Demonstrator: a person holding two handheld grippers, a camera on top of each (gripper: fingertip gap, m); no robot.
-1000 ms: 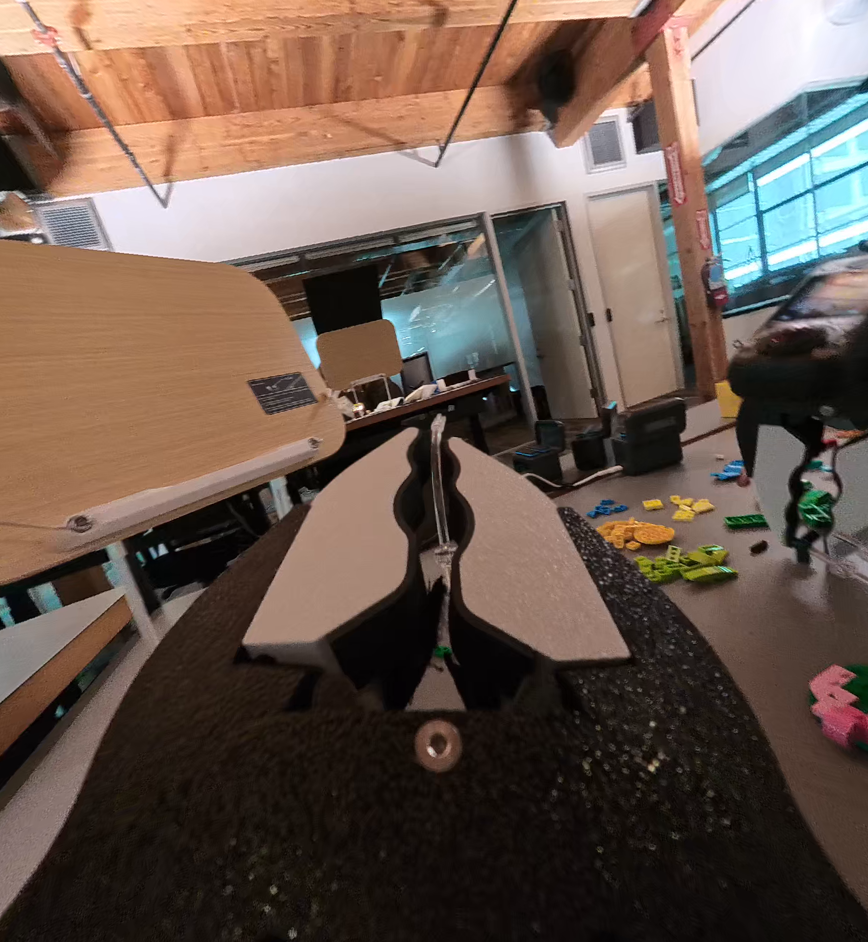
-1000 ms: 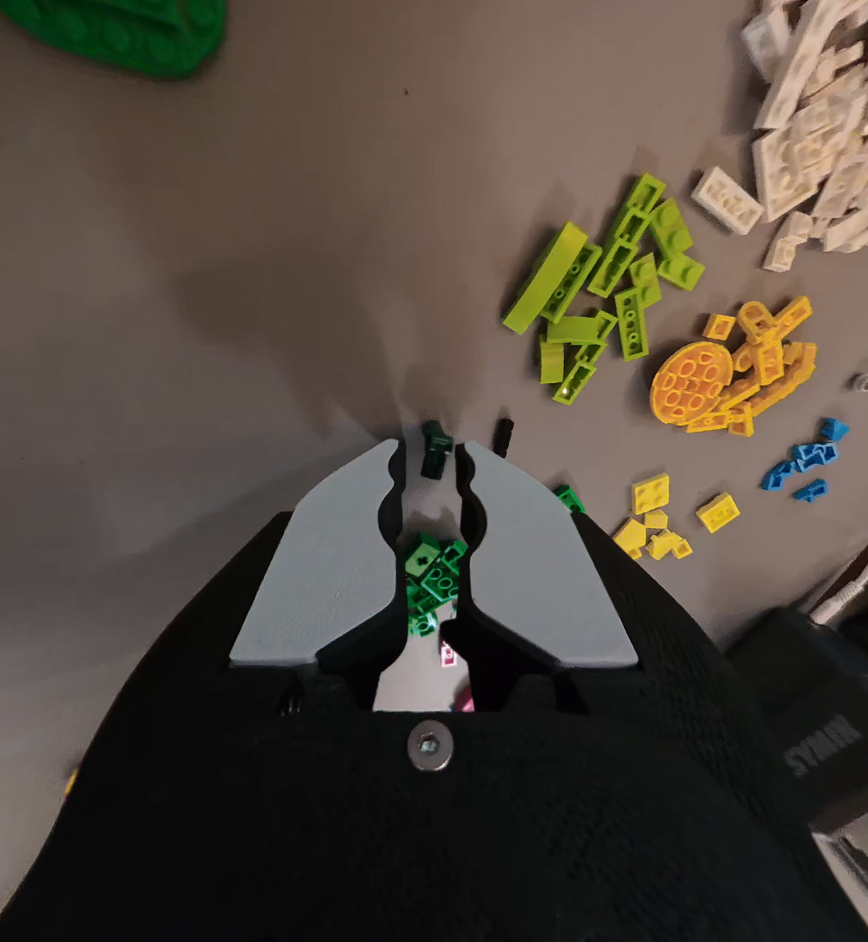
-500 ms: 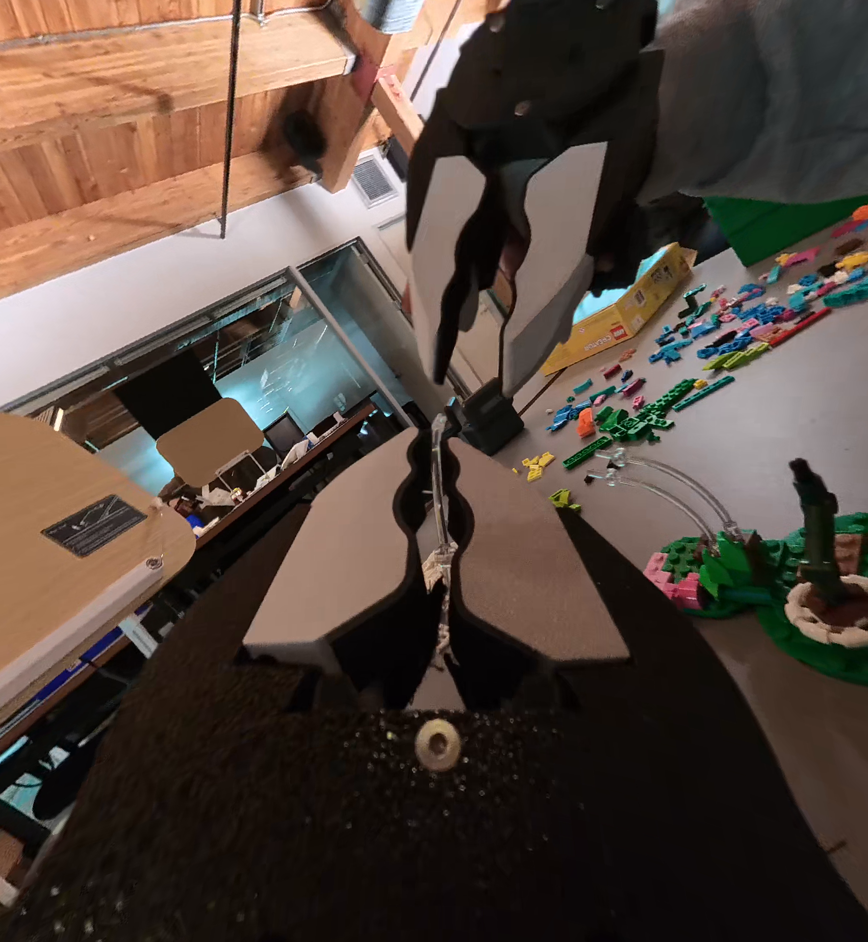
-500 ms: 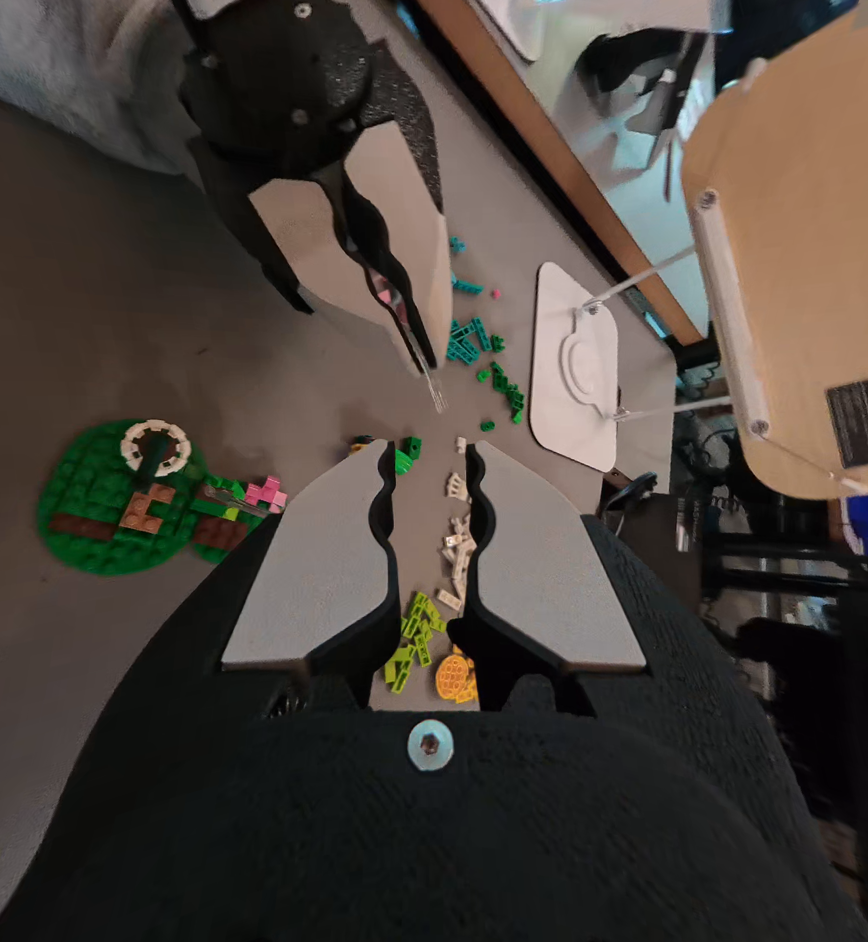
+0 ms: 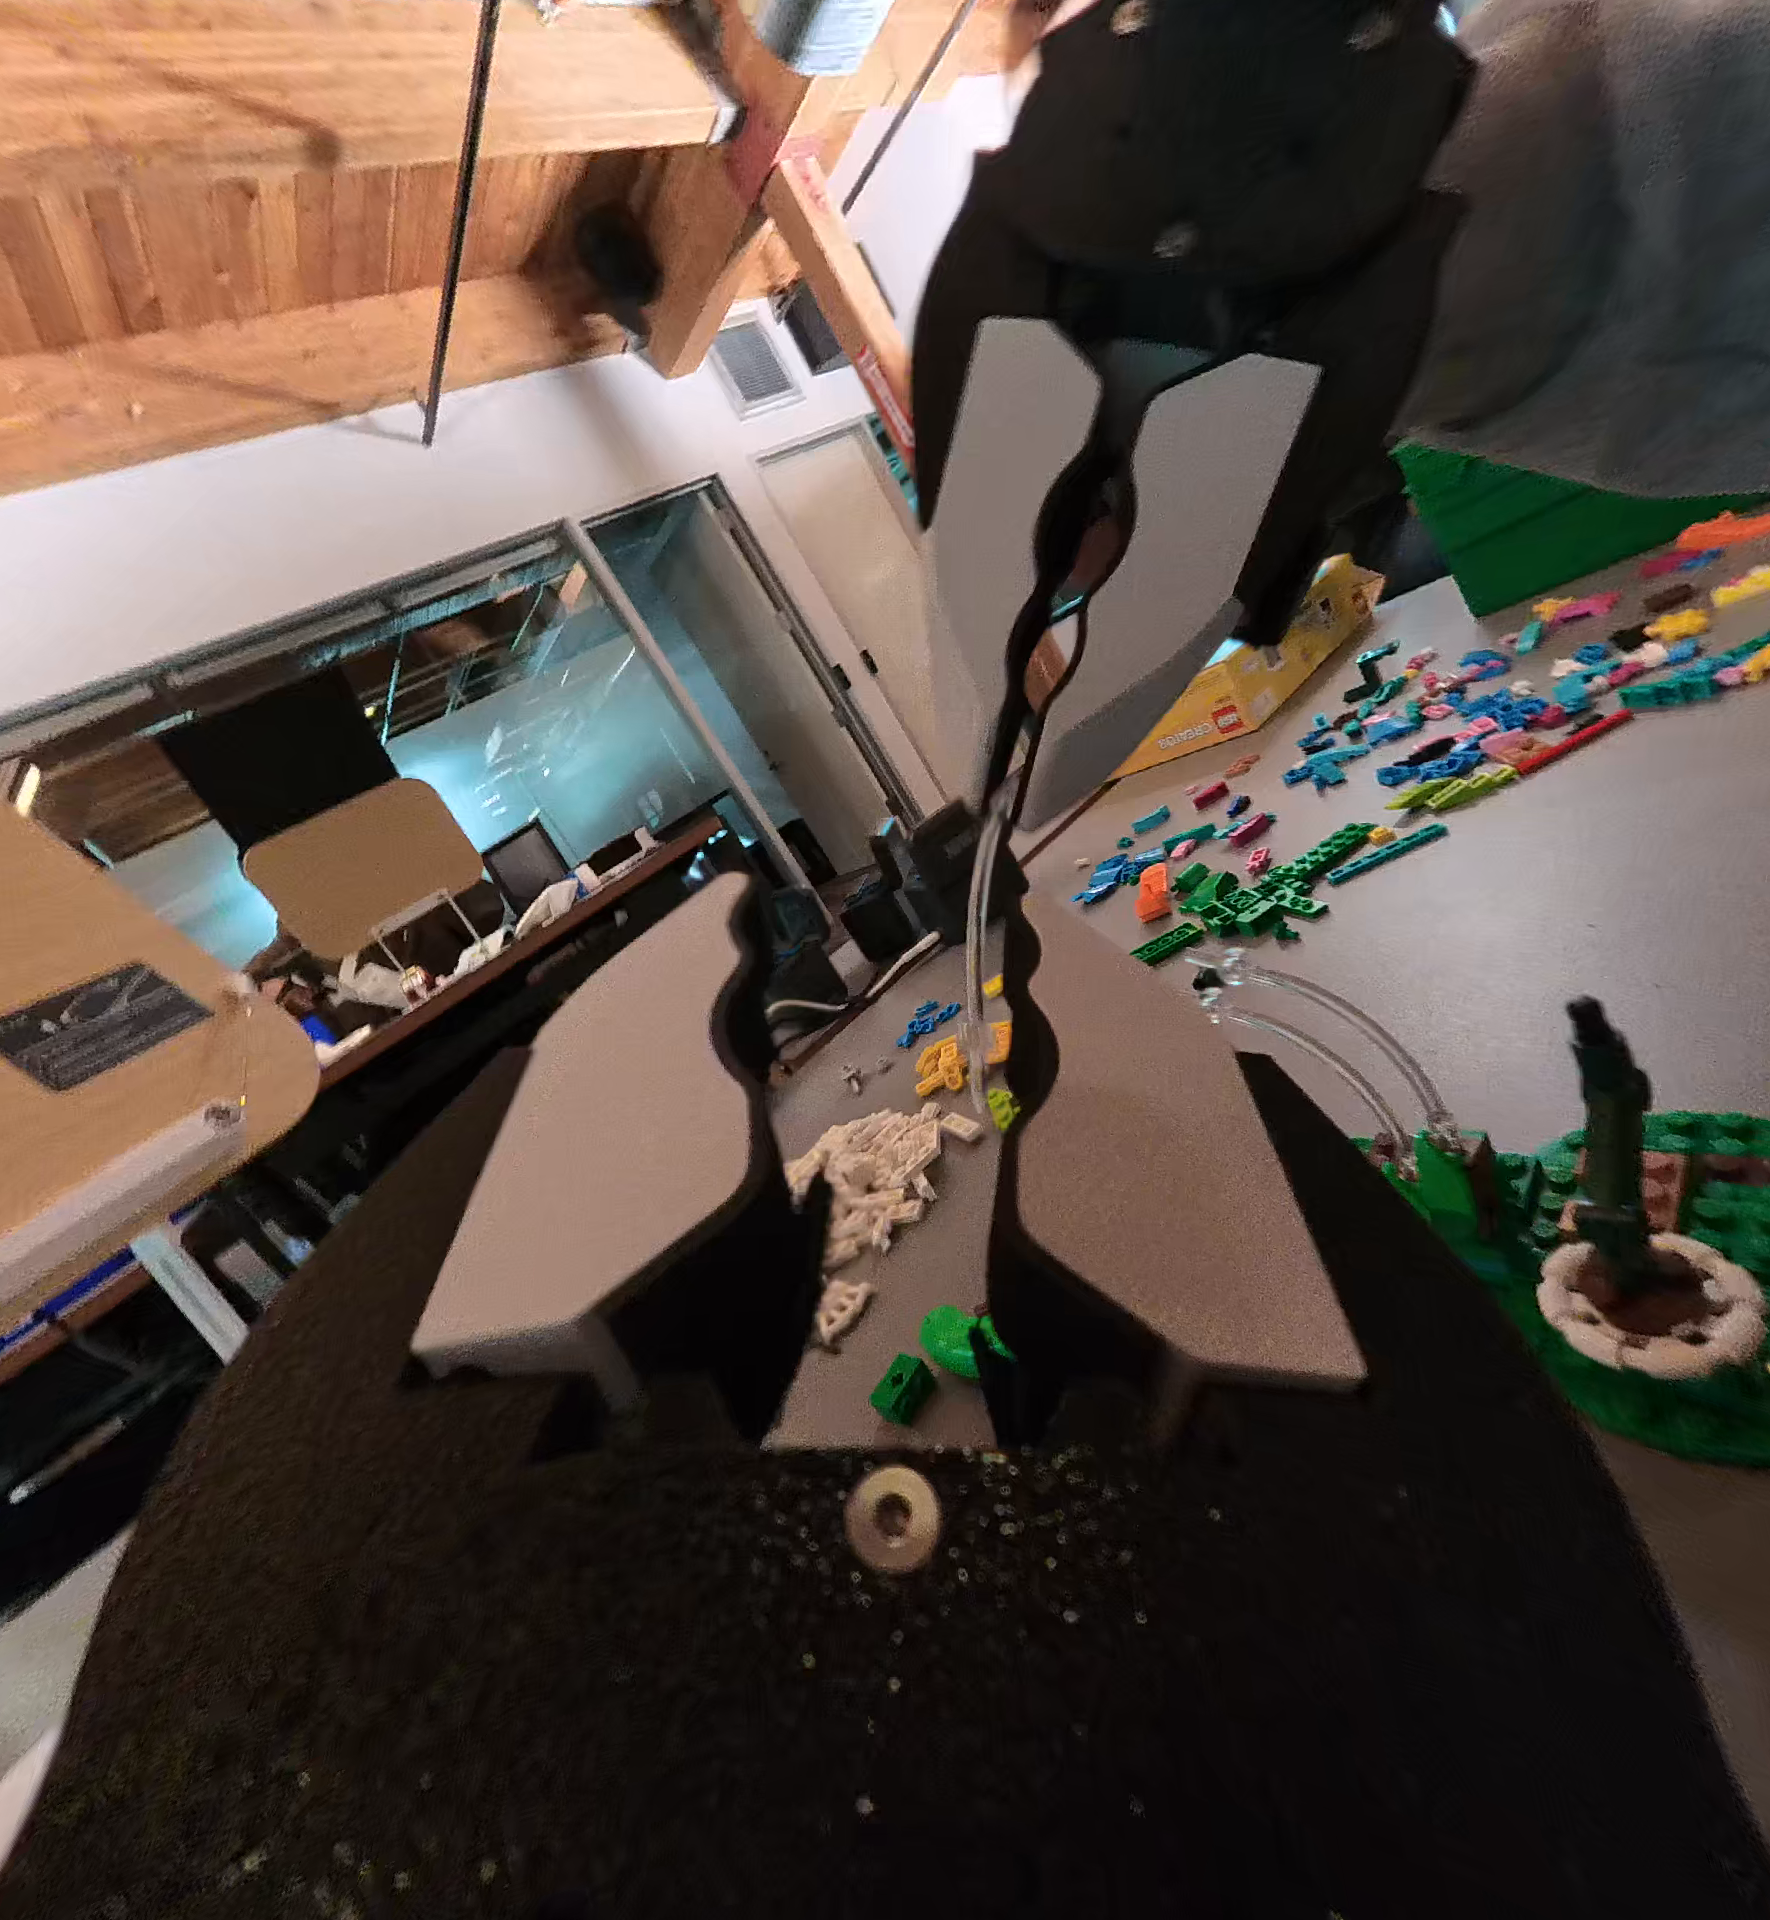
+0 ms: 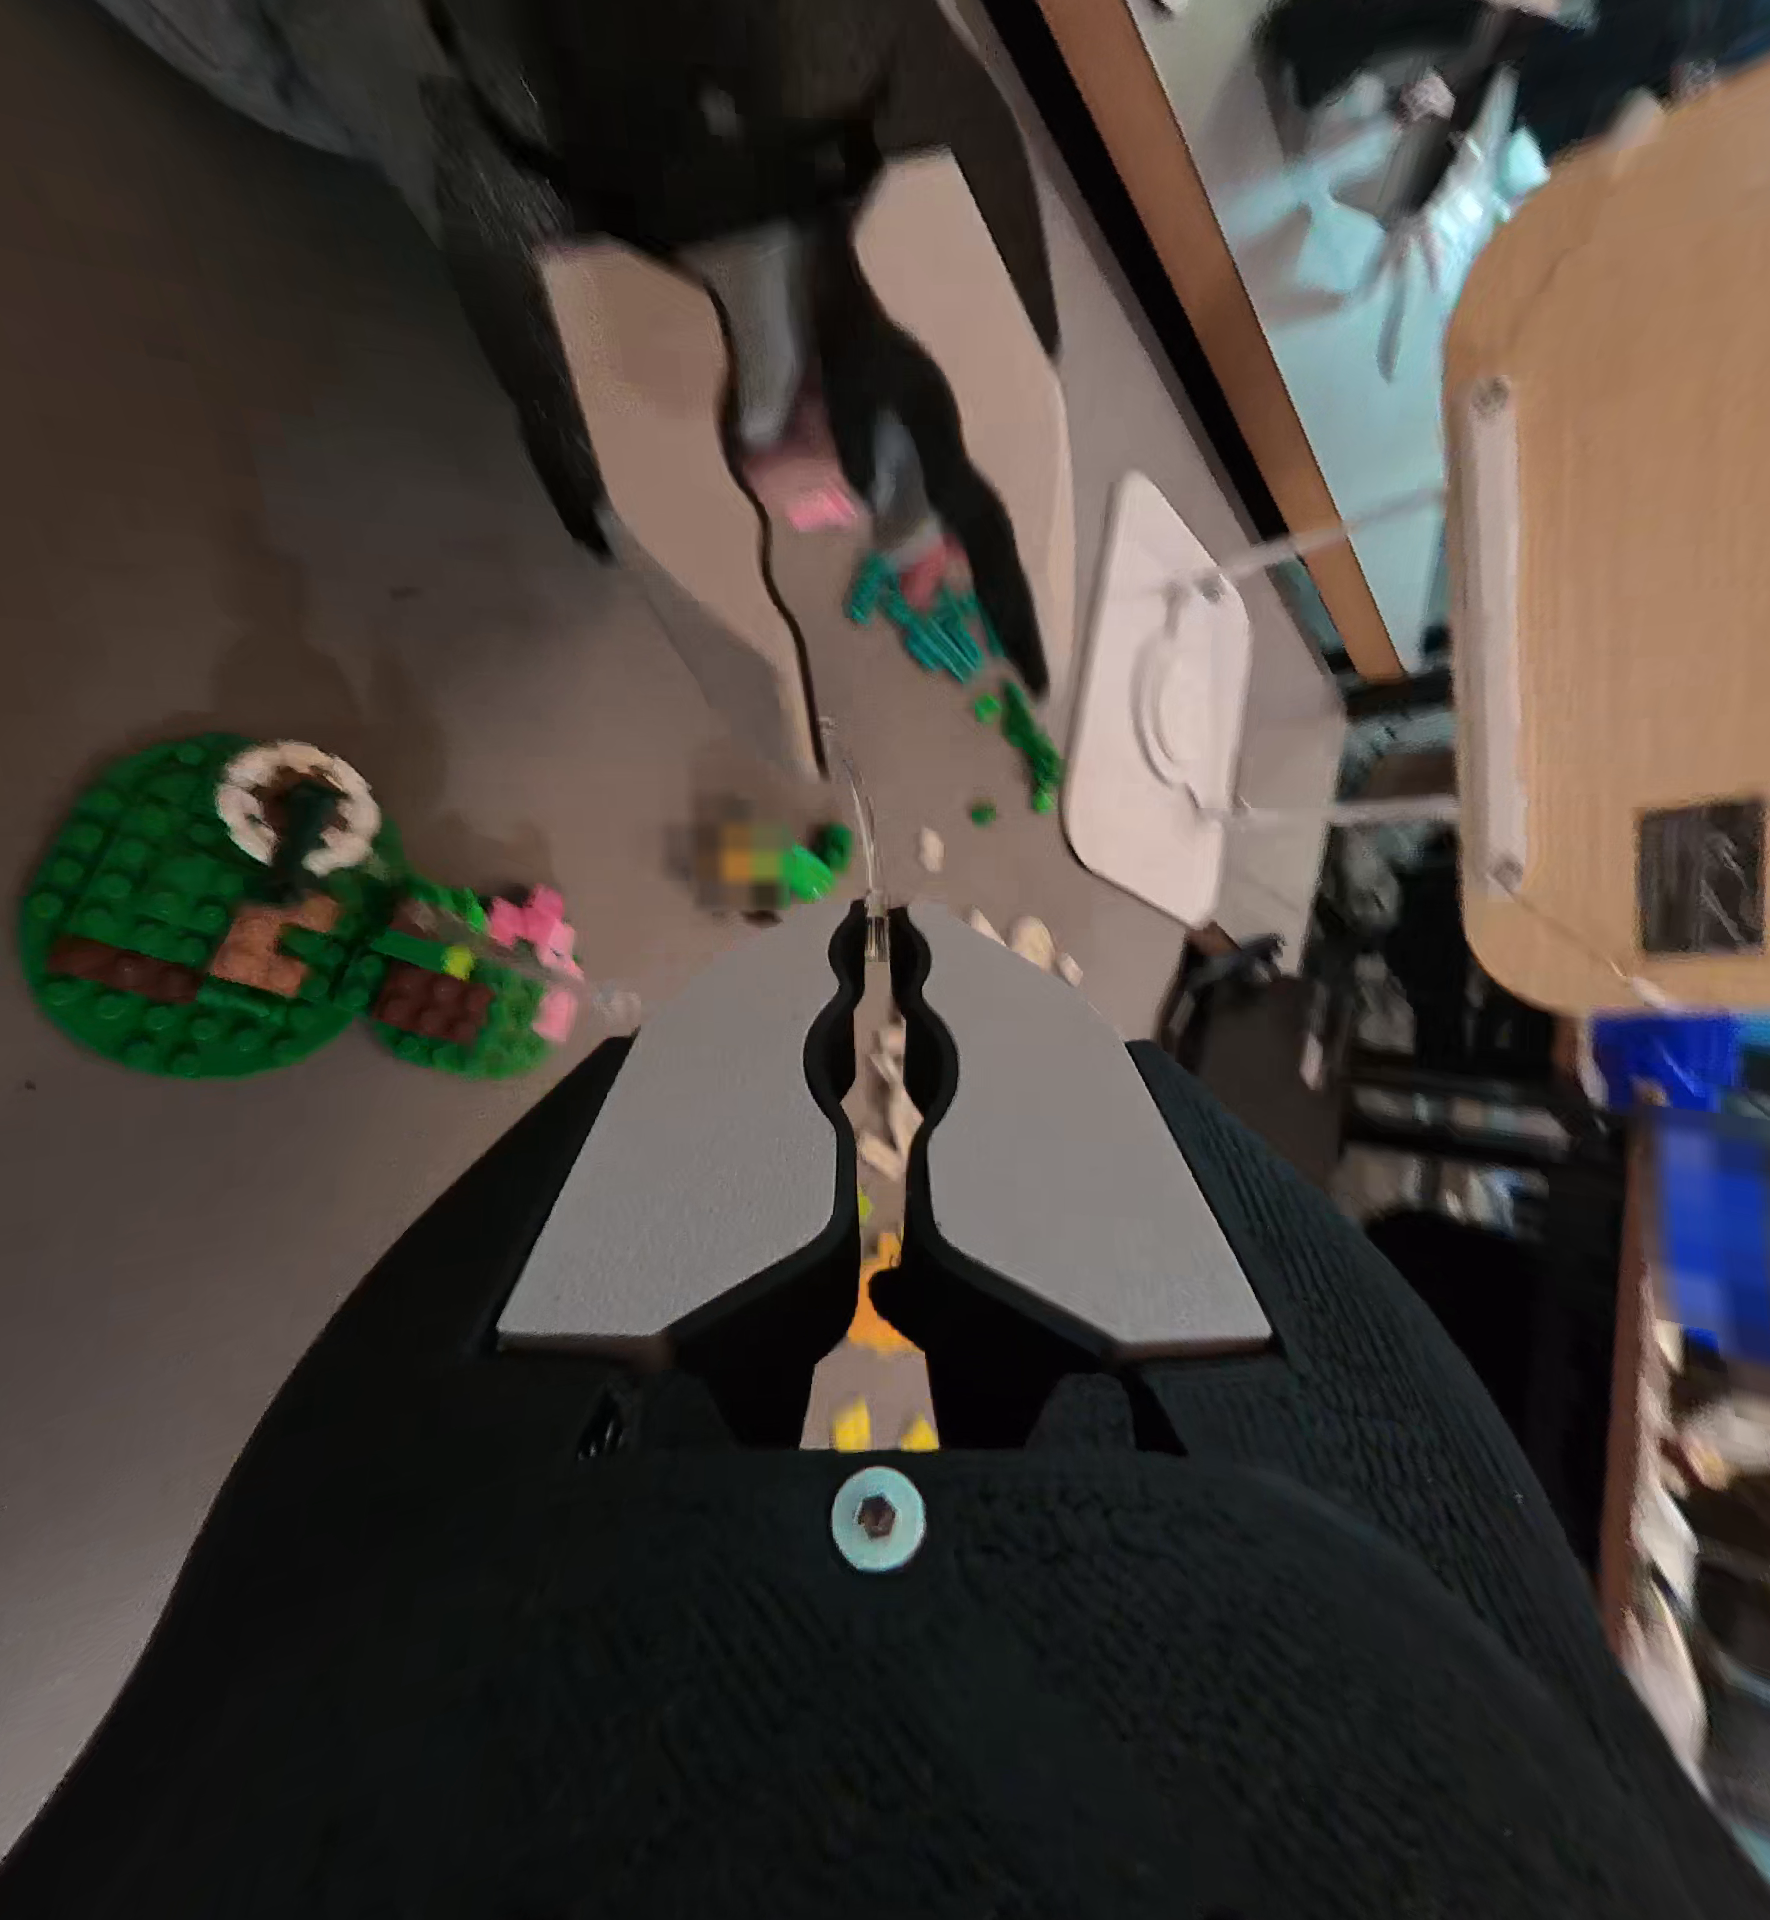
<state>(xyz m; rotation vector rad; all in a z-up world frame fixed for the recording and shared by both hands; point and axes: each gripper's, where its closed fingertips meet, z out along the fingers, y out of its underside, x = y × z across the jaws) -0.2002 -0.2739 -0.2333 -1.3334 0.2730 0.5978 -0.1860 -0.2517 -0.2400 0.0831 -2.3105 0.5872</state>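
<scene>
A thin clear curved rod runs between my two grippers above the grey table. My right gripper is shut on one end of the rod; in the left wrist view it comes down from above with its tips pinching the rod's top. My left gripper is open, and the rod's lower part lies close along its right finger. In the right wrist view the left gripper is blurred and spread wide around the rod's far end.
A round green brick model with a dark stem and clear arcs stands at right; it also shows in the right wrist view. Loose white bricks, green bricks, coloured bricks, a yellow box. Wooden chair seat beside the table. Less than 4 cm separates the two grippers' tips.
My left gripper, which was shut on the clear rod, has opened. My right gripper moved up to the rod and shut on its end.
</scene>
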